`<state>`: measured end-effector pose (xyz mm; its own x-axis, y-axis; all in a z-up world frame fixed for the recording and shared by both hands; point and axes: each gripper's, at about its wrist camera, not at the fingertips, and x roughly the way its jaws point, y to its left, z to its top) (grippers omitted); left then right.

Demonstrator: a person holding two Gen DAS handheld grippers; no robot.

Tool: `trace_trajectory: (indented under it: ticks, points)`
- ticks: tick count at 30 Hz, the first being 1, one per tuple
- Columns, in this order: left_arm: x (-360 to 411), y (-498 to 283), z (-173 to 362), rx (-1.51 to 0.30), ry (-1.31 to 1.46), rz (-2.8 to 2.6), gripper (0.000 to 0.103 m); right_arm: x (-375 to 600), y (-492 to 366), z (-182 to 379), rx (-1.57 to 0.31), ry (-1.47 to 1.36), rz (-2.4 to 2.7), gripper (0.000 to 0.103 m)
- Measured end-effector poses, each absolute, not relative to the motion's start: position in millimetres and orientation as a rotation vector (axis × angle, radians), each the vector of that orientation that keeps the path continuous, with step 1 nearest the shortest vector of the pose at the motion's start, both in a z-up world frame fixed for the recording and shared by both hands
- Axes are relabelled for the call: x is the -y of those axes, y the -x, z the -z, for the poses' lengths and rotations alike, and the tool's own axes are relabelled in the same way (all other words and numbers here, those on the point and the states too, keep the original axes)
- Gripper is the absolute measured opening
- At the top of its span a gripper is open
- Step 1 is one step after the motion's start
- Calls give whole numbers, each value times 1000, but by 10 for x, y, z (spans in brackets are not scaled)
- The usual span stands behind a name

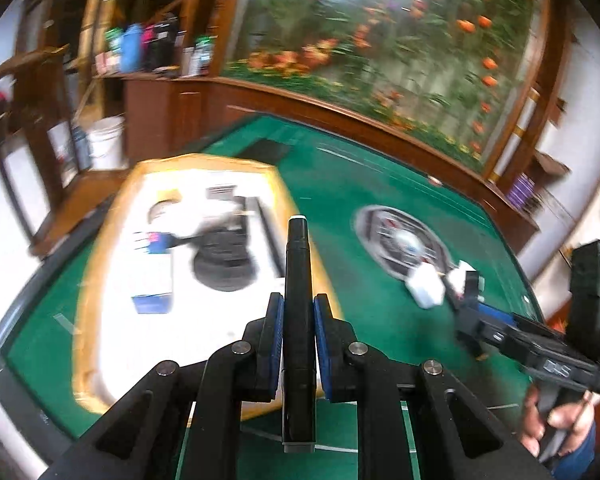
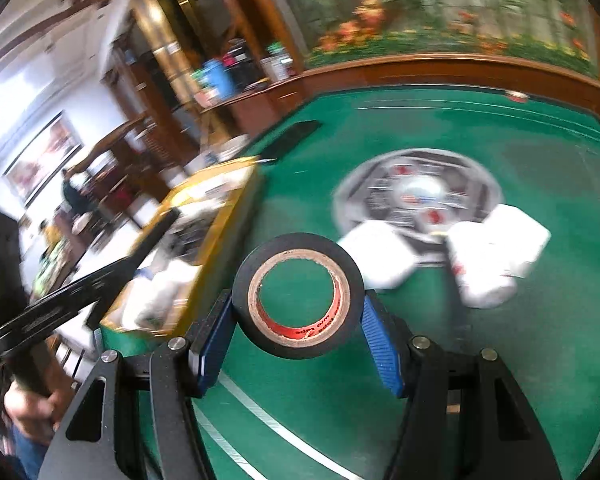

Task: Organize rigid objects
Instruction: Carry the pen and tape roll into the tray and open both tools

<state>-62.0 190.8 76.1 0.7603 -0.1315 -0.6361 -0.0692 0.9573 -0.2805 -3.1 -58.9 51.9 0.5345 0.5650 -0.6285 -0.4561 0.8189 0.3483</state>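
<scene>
Left gripper [image 1: 298,322] clamped black marker [image 1: 298,280]; right gripper [image 2: 296,316] gripped black tape roll [image 2: 298,296], red core print unreadable.

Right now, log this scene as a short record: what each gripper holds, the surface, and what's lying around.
left gripper: shut on a black marker, which points forward along the fingers
right gripper: shut on a black tape roll, clamped by its outer edge, hole facing the camera
surface: green table with white lines
container: yellow-rimmed tray at left, already holding several blurred items
loose items: white boxes beside a round centre plate
image quality: motion-blurred
</scene>
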Motion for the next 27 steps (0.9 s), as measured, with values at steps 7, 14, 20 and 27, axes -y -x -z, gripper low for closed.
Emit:
trace_trajectory:
  ticks: [7,14,20,27]
  points:
    - [-2374,636,-459,-744,379,-65,15,-325,141,-656,-797,-36,-764,62]
    - [-2451,594,-305,-762,398,-86,15,-1002,20,-482,-846,44,-775,62]
    - [-2485,550,-274,-757,394,-106,15,-1175,-144,-270,-917,51,-750,62]
    - [-2540,508,-204,-778,413,-107,15,-1278,-137,-248,-922,99,-758,62]
